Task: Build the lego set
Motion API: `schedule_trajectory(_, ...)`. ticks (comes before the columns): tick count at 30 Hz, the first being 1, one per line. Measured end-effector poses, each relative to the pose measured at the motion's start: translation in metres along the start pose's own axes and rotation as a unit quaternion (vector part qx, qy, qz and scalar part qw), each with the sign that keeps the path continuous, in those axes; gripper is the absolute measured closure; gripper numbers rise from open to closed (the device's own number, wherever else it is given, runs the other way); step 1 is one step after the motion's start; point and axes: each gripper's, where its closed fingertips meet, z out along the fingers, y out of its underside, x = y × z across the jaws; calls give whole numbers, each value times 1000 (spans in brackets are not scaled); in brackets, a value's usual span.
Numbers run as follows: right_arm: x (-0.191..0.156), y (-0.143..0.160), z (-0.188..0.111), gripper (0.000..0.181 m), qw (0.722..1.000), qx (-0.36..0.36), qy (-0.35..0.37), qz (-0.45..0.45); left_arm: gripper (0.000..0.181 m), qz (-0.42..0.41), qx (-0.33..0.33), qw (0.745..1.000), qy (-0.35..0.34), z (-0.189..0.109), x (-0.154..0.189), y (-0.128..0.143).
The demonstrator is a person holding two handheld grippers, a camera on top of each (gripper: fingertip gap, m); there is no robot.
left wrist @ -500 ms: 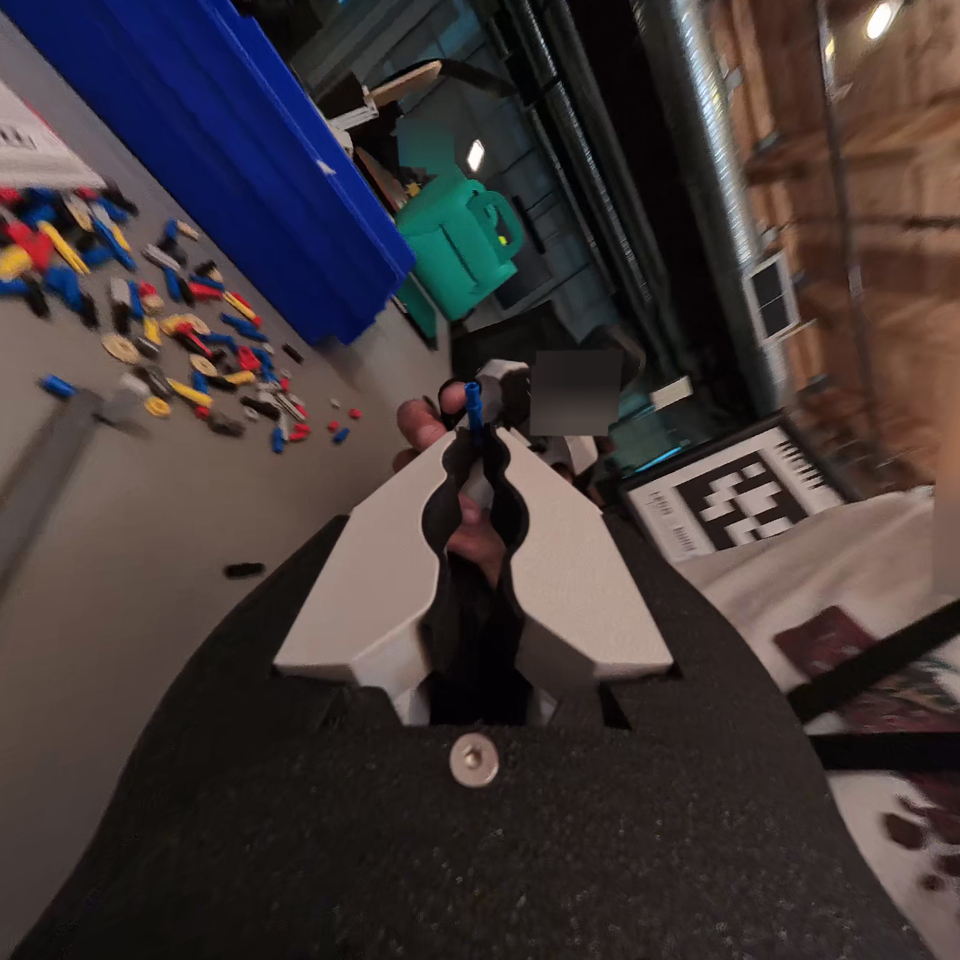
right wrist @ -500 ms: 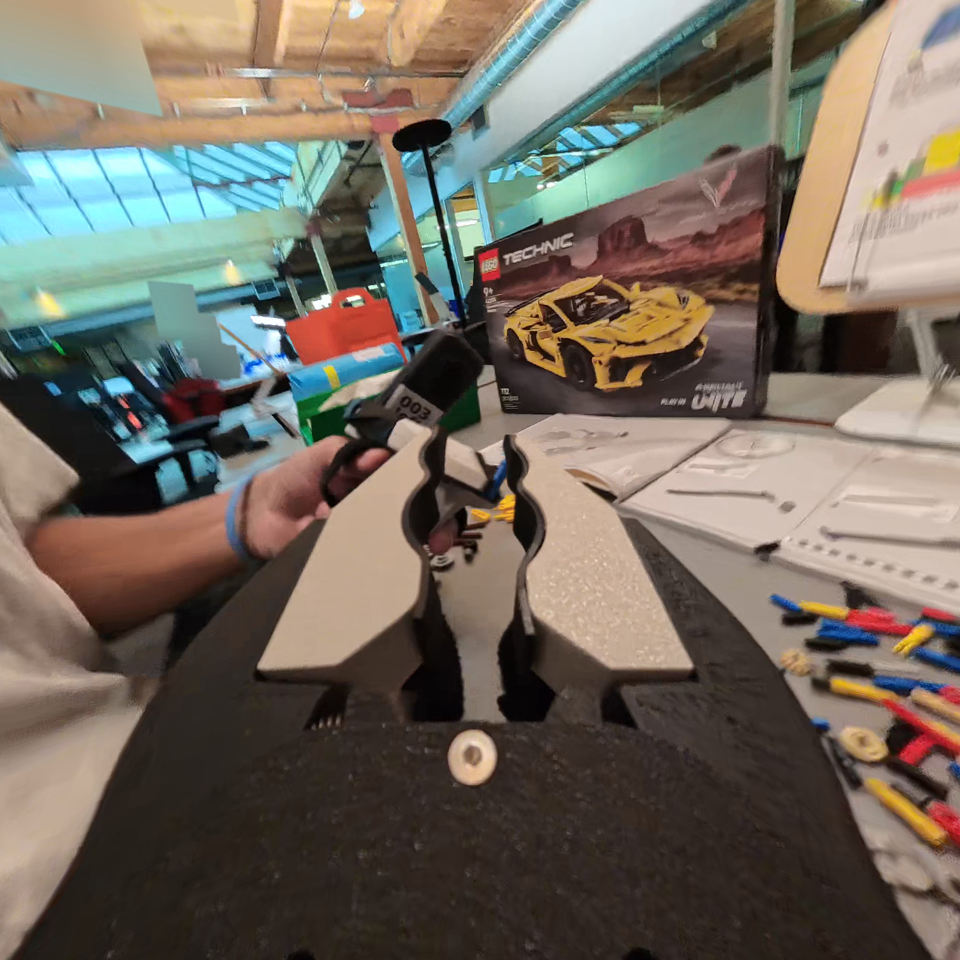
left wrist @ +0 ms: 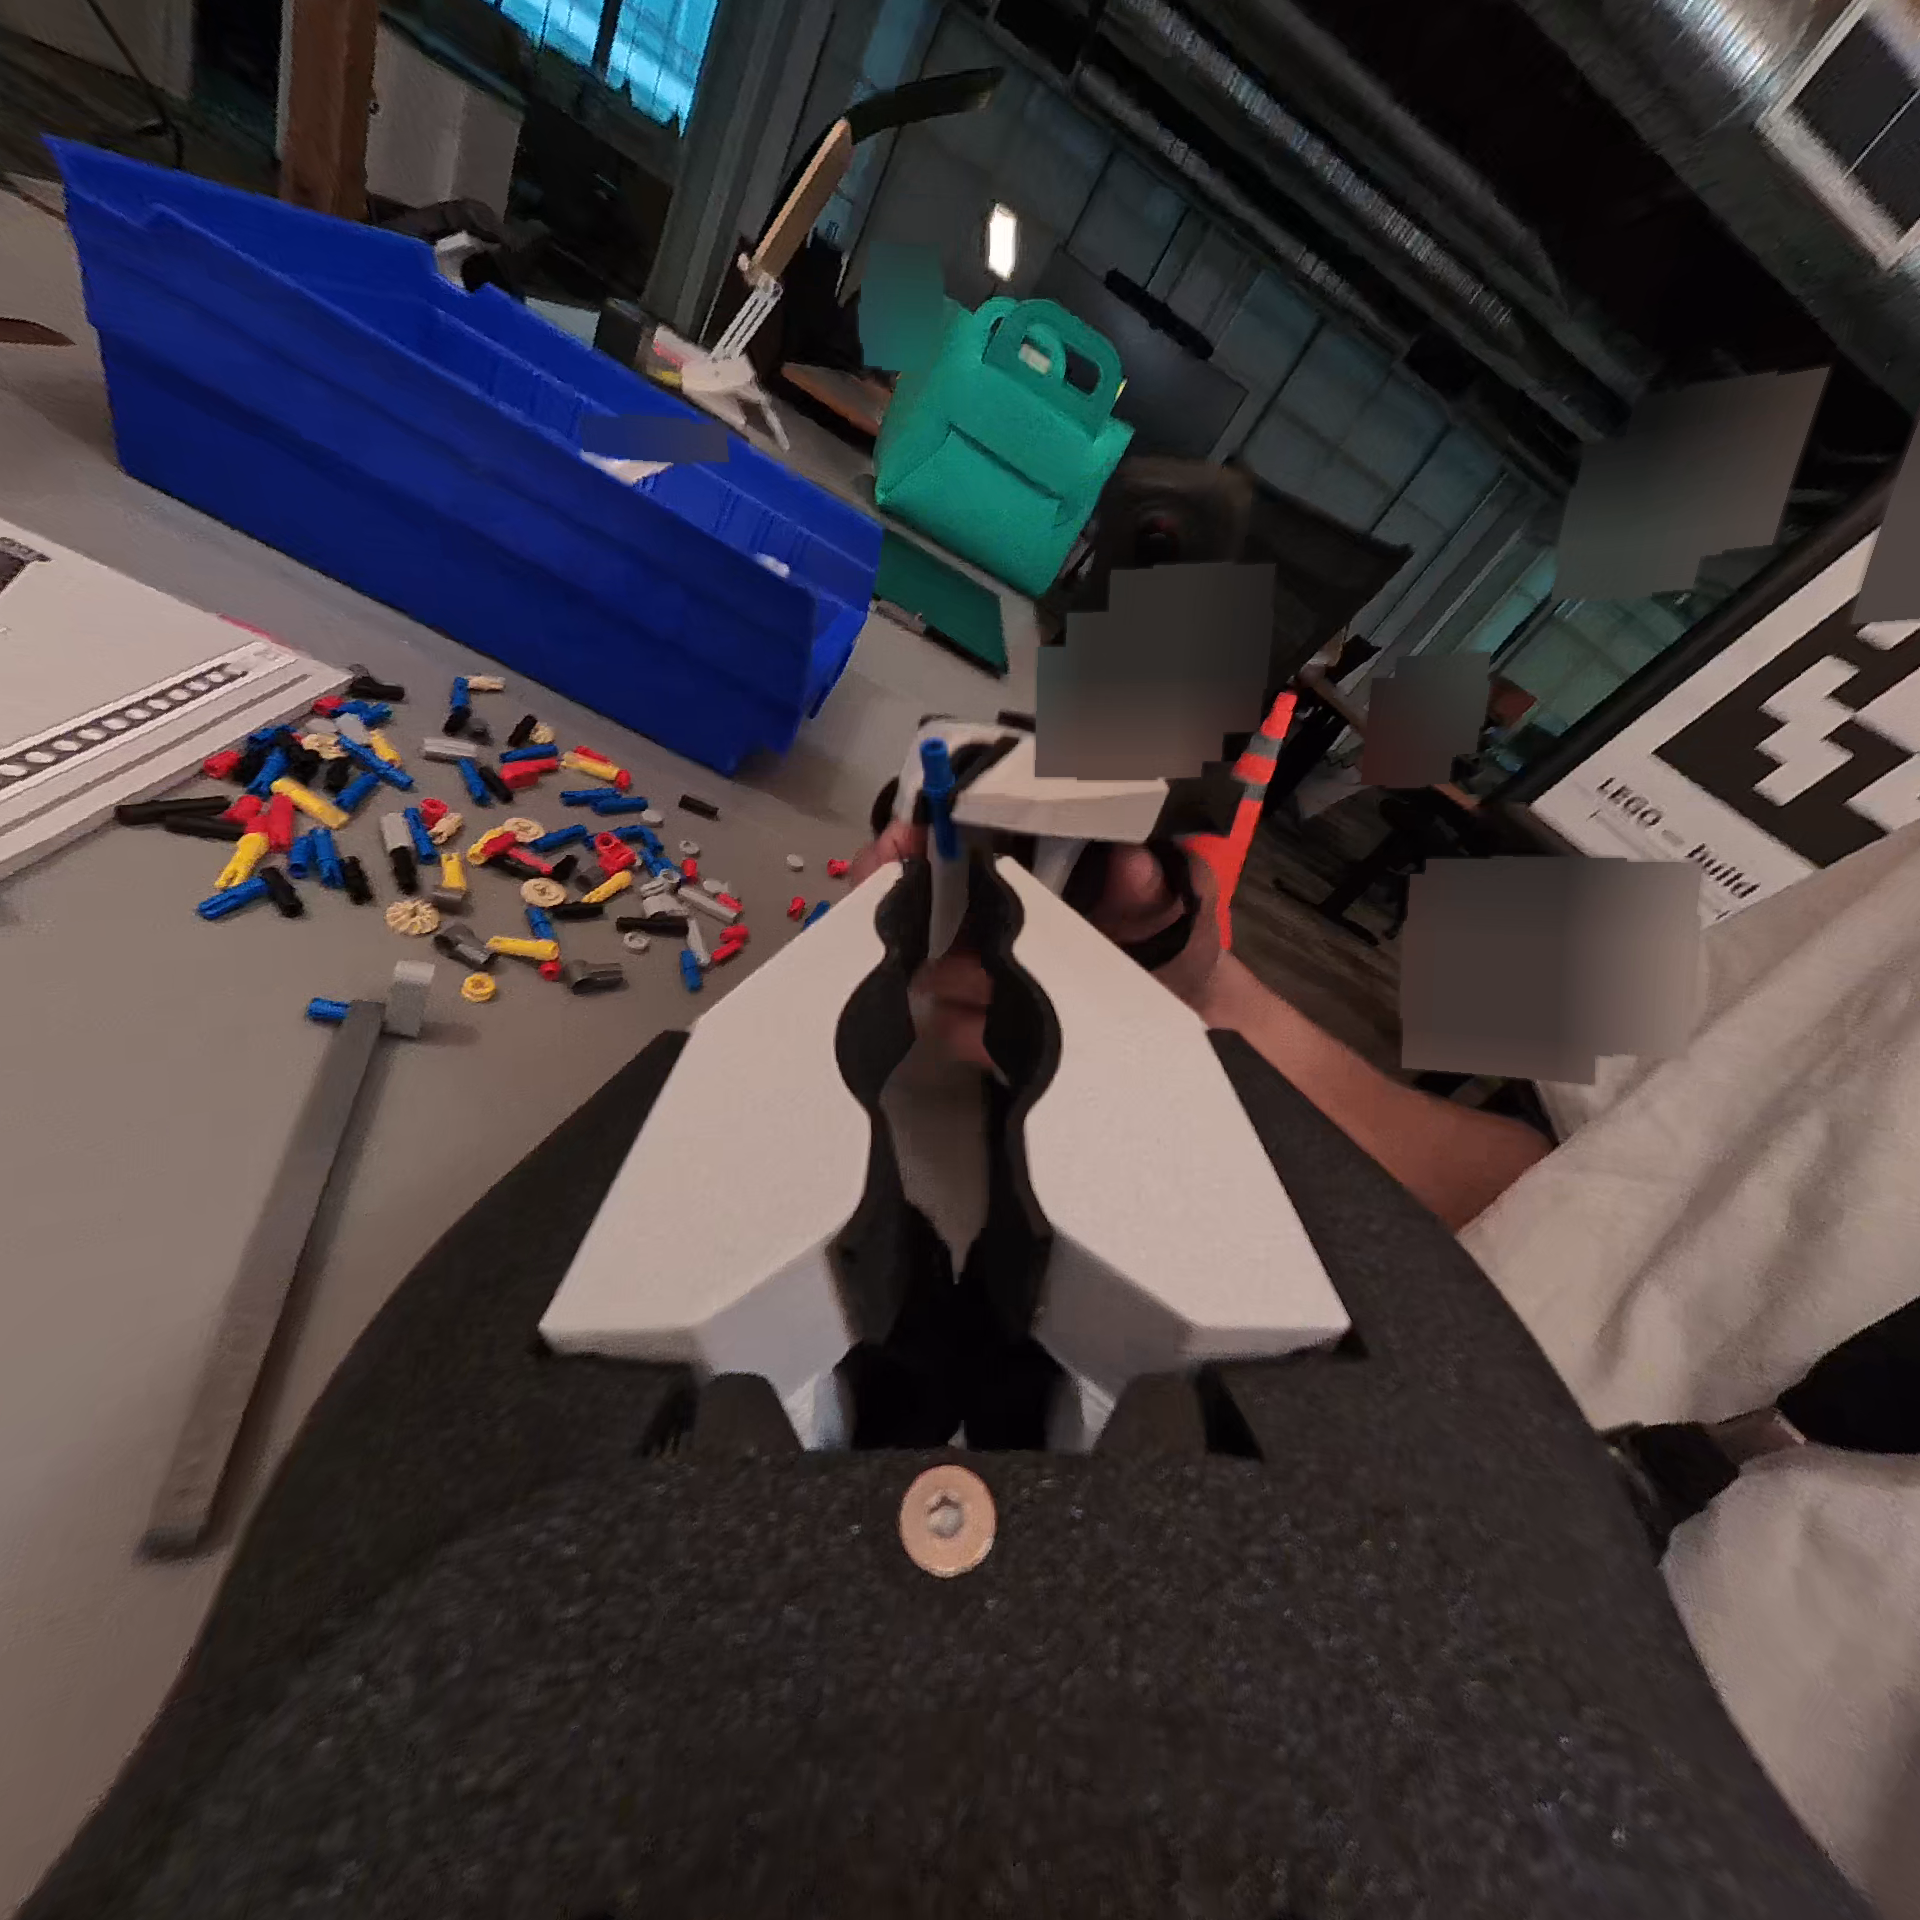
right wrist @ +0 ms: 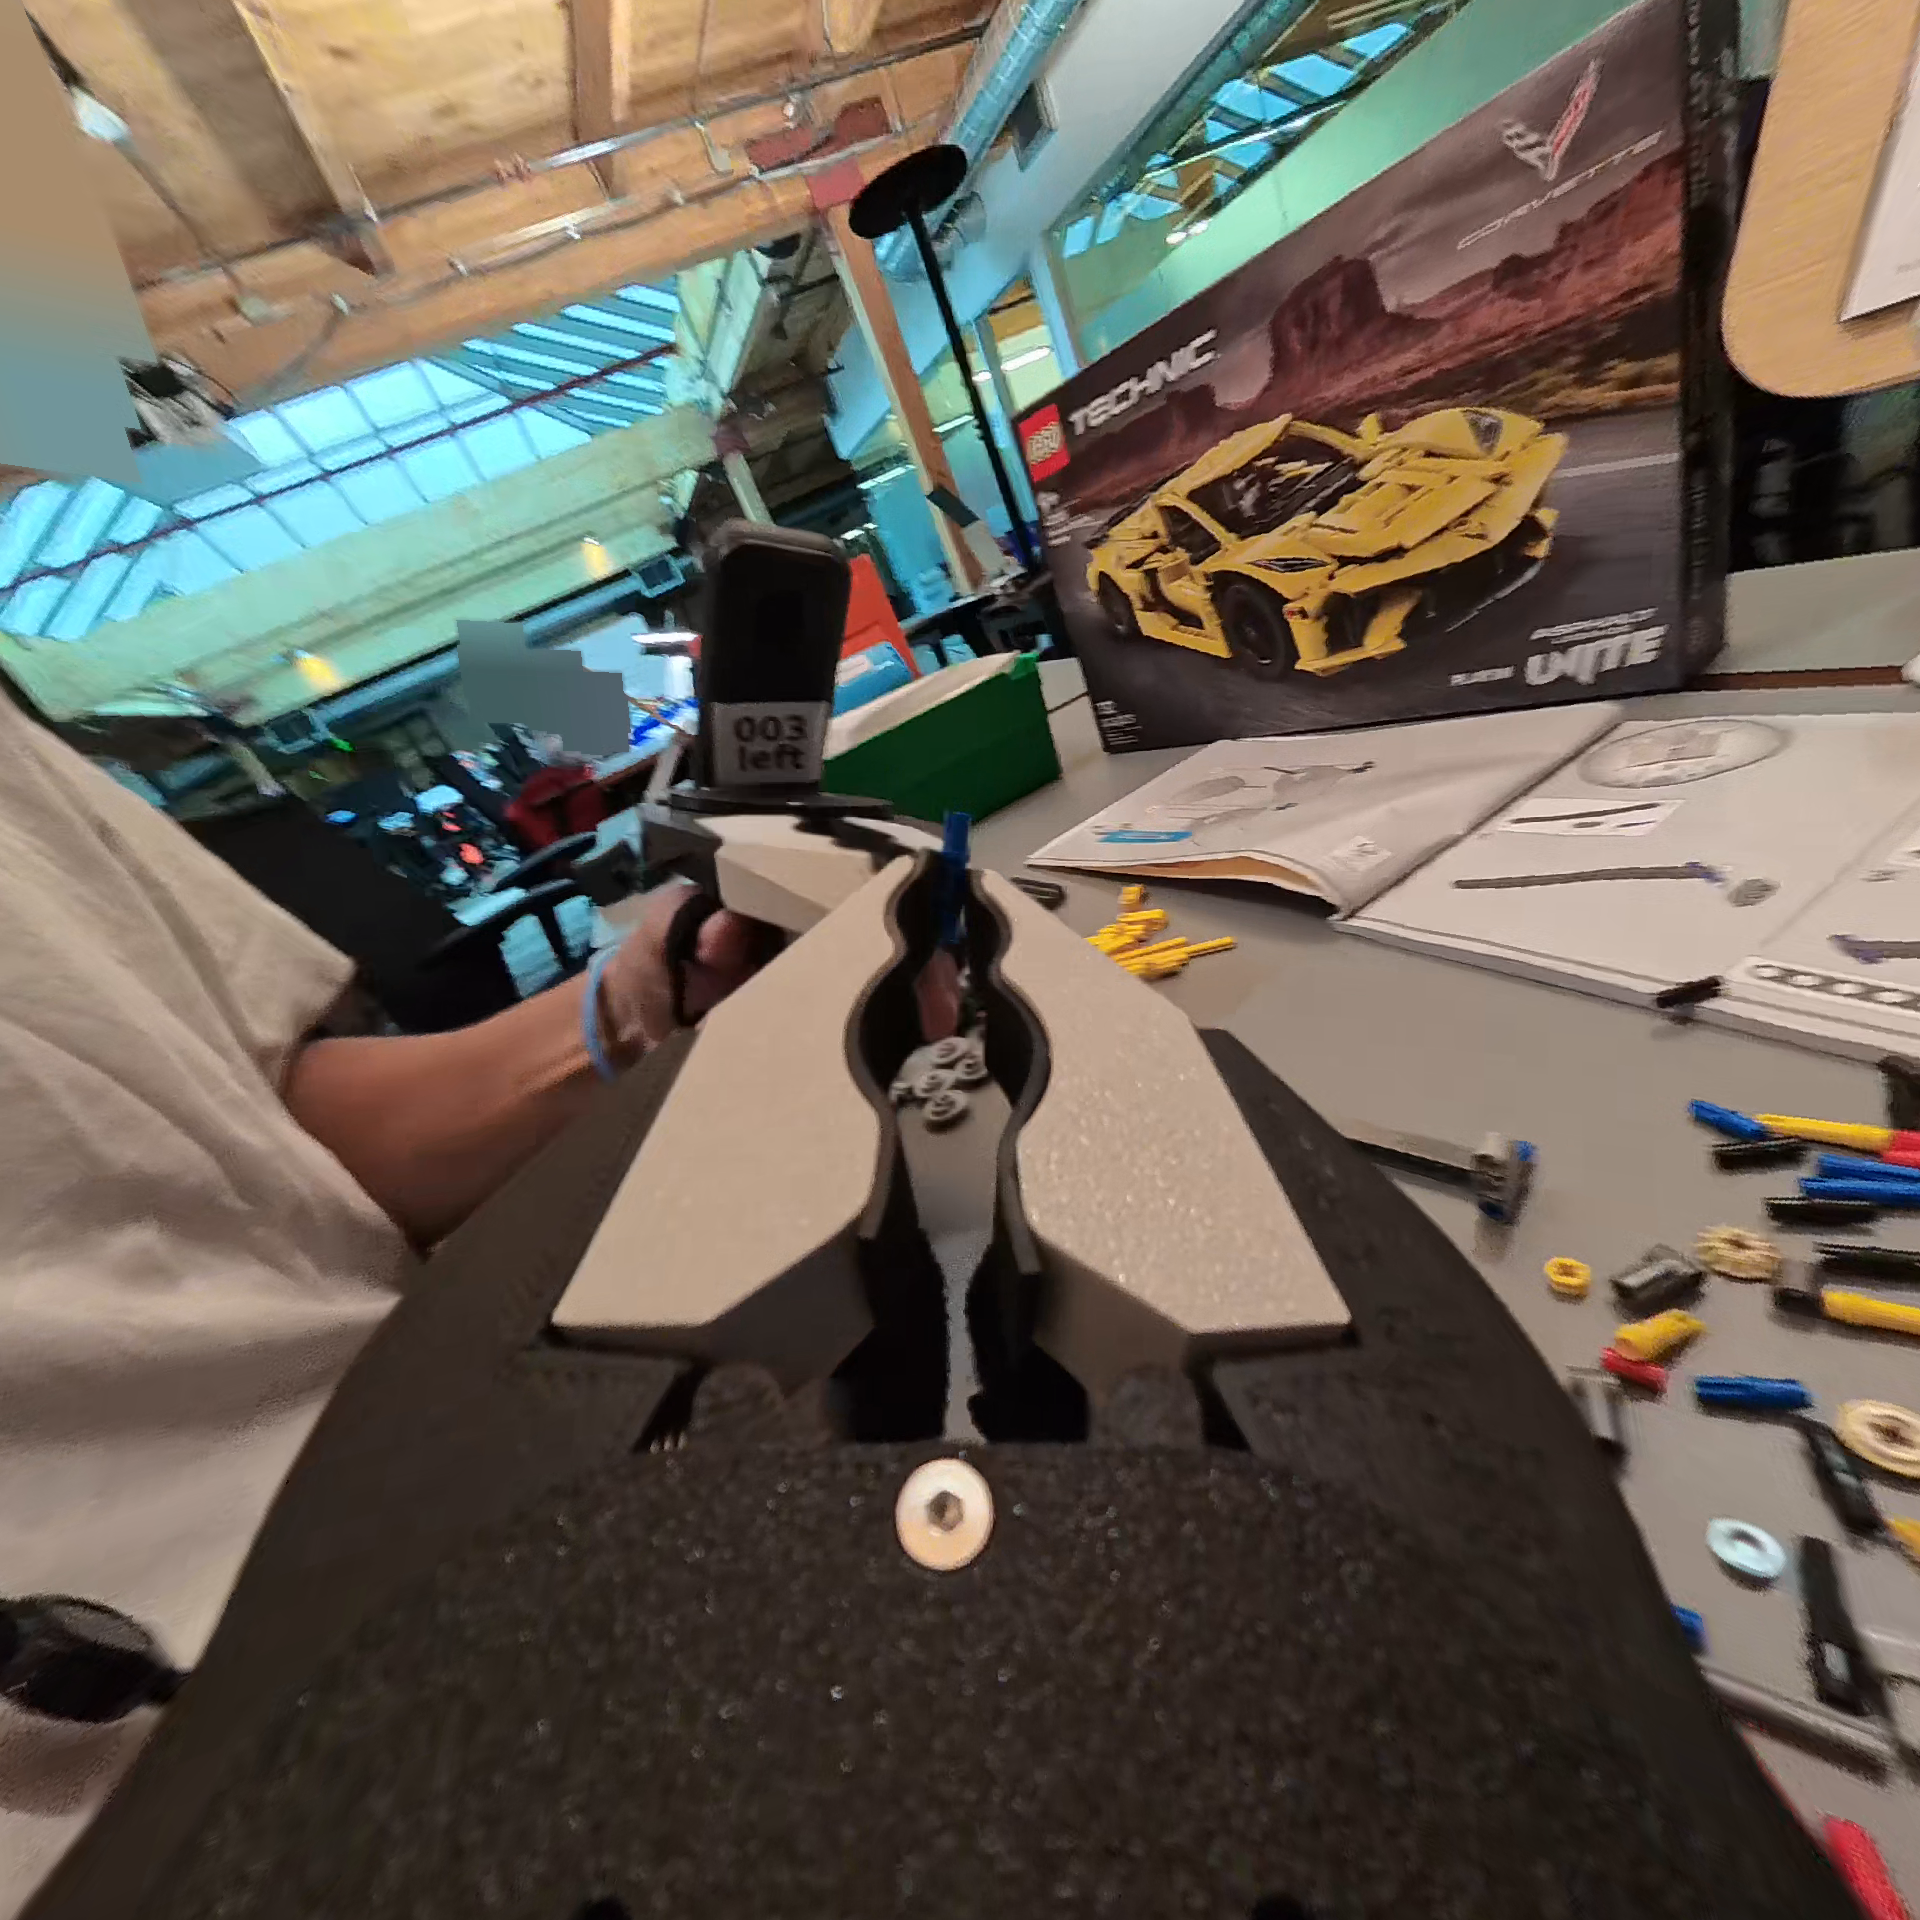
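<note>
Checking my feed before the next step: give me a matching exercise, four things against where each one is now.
Things:
1 blue pin
2 blue bin
3 grey beam
4 set box

Places:
A upright behind the open booklet
B flat on the table, nearer than the loose parts
C between gripper fingertips
D beyond the loose parts

Pairs: 1-C, 2-D, 3-B, 4-A
</note>
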Motion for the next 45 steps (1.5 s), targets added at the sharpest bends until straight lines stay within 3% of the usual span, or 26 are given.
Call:
schedule_trajectory(3, 14, 5, -2, 178, 991, -29, 76, -103, 161, 4, -35, 998, -53, -12, -19, 4)
schedule_trajectory(7, 22, 26, 5, 177, 931, -108, 163, -307, 161, -10, -53, 995, -79, -22, -29, -2)
schedule_trajectory(10, 20, 33, 11, 177, 897, -128, 180, -383, 170, -5, -76, 993, -87, -21, -31, 2)
schedule_trajectory(13, 17, 37, 14, 177, 892, -135, 167, -397, 175, 0, -92, 992, -82, -22, -29, 6)
schedule_trajectory(18, 18, 34, 13, 178, 881, -130, 179, -417, 167, -10, -97, 992, -79, -25, -32, 10)
schedule_trajectory(27, 19, 38, 14, 177, 889, -132, 177, -402, 178, -14, -95, 993, -73, -23, -31, 14)
schedule_trajectory(32, 6, 10, 6, 163, 918, -46, 162, -358, 178, -148, -1, 989, -3, -23, -25, -10)
schedule_trajectory(37, -7, 3, 4, 166, 911, -9, 134, -389, 179, -287, 42, 952, 92, -24, -11, -19)
schedule_trajectory(45, -8, 3, 5, 171, 910, -9, 131, -393, 180, -321, 38, 939, 116, -21, -5, -13)
